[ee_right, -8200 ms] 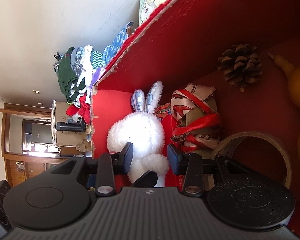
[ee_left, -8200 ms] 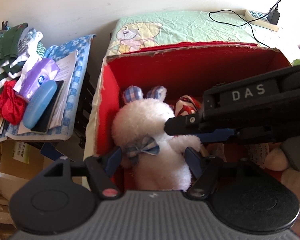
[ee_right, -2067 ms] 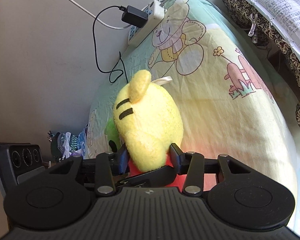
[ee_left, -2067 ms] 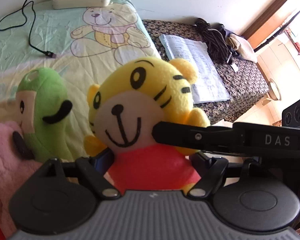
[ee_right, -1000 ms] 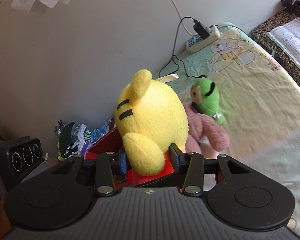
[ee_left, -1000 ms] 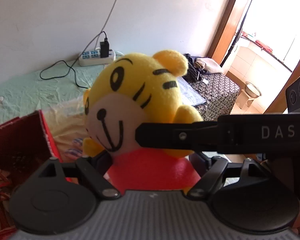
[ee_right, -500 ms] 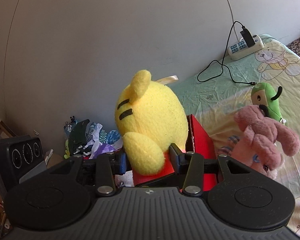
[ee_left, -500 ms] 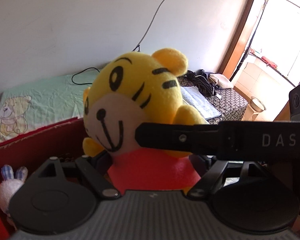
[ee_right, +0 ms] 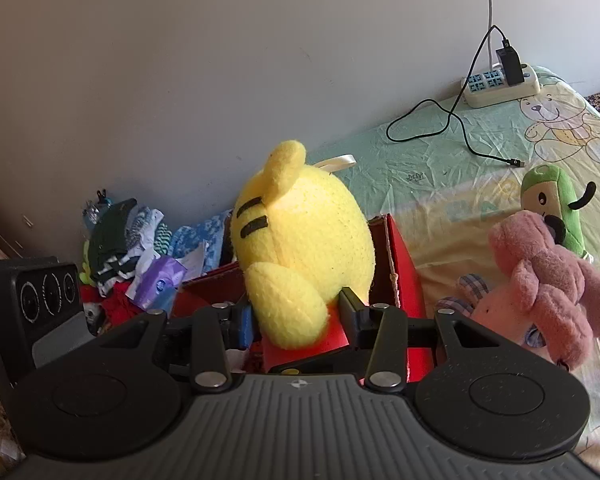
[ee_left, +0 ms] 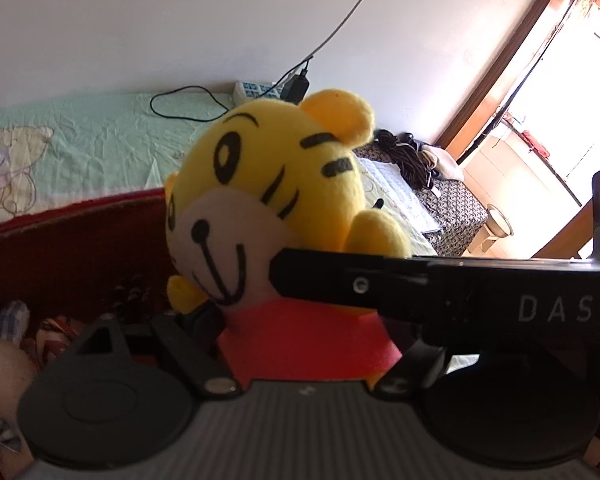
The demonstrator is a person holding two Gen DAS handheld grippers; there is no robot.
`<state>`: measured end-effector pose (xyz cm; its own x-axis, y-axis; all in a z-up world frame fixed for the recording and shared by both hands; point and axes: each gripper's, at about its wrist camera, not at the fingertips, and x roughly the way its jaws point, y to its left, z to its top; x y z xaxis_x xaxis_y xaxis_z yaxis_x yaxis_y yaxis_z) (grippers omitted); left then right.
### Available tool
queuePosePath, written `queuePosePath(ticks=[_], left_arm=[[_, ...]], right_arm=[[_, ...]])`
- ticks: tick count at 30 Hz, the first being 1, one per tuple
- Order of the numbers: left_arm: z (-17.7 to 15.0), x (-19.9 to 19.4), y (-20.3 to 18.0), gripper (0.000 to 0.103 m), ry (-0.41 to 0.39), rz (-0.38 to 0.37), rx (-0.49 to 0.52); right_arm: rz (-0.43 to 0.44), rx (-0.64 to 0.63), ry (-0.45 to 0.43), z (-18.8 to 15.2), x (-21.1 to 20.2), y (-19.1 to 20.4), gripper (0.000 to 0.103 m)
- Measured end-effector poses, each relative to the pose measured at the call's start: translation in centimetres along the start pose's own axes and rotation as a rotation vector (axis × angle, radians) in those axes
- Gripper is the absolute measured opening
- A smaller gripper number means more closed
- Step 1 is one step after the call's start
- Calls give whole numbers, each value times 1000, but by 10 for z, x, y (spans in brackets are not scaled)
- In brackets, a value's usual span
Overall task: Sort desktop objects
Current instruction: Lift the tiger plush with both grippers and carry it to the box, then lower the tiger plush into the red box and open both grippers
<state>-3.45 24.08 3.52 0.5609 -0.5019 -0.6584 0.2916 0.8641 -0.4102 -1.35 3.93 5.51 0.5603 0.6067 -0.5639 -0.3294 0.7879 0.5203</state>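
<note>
Both grippers, left gripper (ee_left: 304,332) and right gripper (ee_right: 296,320), still clamp yellow tiger plush (ee_left: 276,208); red box (ee_left: 72,240) now fills lower left, white rabbit (ee_left: 0,356) at edge.

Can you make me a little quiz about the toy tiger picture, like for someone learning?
1. True or false: both the left gripper and the right gripper grip the yellow tiger toy.
2. Which toy lies on the bed sheet beside the pink plush? A) a green plush B) a blue robot C) a brown horse
3. Fill in: the open box behind the tiger is coloured ____.

Key:
1. True. Each gripper has the tiger's red body pinched between its fingers.
2. A, the green plush.
3. Red.
</note>
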Motion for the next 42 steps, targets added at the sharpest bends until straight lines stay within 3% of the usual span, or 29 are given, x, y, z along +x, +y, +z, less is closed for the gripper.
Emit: queuePosePath(ticks=[13,20,32,42], left_arm=[[-9,32,33,82,125,-60,-113],[-5,38,47,84,142,-91,-186],[-3,16,44,88,124,-94,-171],[-1,10,30,88,110,-78,-121]], right_arm=[[-187,-66,175,-3,50,6,46],[-241,-61,200,0,64,4,47],[-198,-9,179,2,64,-7,55],[-166,-10,101,4,44,-10,52]])
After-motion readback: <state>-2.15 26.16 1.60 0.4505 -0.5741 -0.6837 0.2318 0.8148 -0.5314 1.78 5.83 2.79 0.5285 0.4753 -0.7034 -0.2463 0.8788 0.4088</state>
